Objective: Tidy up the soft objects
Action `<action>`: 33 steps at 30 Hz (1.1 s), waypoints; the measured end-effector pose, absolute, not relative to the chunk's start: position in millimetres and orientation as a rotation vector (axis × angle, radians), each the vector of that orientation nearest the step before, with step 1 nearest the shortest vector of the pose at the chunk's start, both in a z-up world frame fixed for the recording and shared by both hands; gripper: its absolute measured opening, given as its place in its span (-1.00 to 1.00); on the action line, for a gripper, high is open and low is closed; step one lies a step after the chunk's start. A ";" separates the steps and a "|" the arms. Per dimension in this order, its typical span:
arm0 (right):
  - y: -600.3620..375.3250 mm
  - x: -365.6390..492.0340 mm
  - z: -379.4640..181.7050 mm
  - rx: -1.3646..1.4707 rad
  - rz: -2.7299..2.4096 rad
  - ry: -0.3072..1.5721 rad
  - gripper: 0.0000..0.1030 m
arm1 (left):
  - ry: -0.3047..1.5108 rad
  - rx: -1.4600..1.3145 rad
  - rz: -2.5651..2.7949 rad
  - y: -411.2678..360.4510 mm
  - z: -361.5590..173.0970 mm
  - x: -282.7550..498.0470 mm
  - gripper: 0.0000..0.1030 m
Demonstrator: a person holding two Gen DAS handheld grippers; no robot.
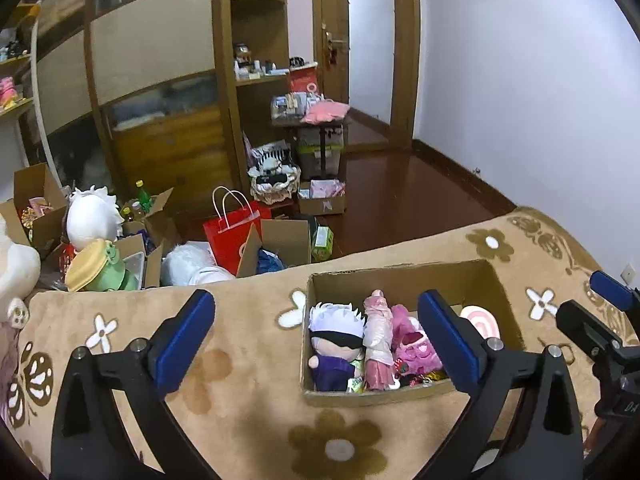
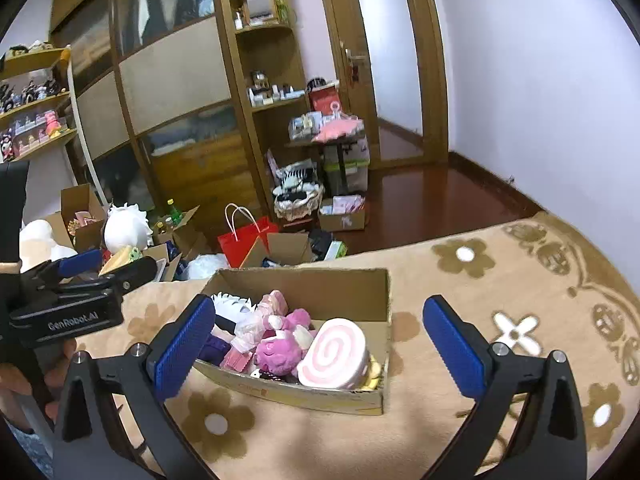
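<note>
Both claws hang spread and empty over the blanket [image 1: 248,360]. Left gripper [image 1: 316,340] and right gripper [image 2: 318,344] frame the box [image 2: 320,284], which holds a doll [image 1: 336,340], pink plush [image 2: 280,350] and swirl cushion [image 2: 334,354]. Beyond, a red bag [image 1: 232,236] sits on the floor.

One cardboard box [image 2: 320,284], one swirl-roll plush [image 2: 334,354], one white-haired doll [image 1: 336,340], two tools [image 1: 316,340].
</note>
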State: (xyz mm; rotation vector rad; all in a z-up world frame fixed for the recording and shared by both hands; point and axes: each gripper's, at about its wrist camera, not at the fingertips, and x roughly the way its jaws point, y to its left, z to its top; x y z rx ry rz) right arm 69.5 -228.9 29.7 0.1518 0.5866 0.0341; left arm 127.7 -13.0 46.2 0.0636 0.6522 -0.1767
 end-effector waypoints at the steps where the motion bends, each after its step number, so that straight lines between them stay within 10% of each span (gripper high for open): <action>1: -229.1 64.5 33.3 0.149 0.032 0.579 1.00 | 0.646 0.059 -0.177 -11.0 49.5 122.7 0.96; 33: -219.9 -31.7 26.6 0.060 -0.018 0.436 1.00 | 0.547 0.073 -0.107 26.7 20.6 23.8 0.99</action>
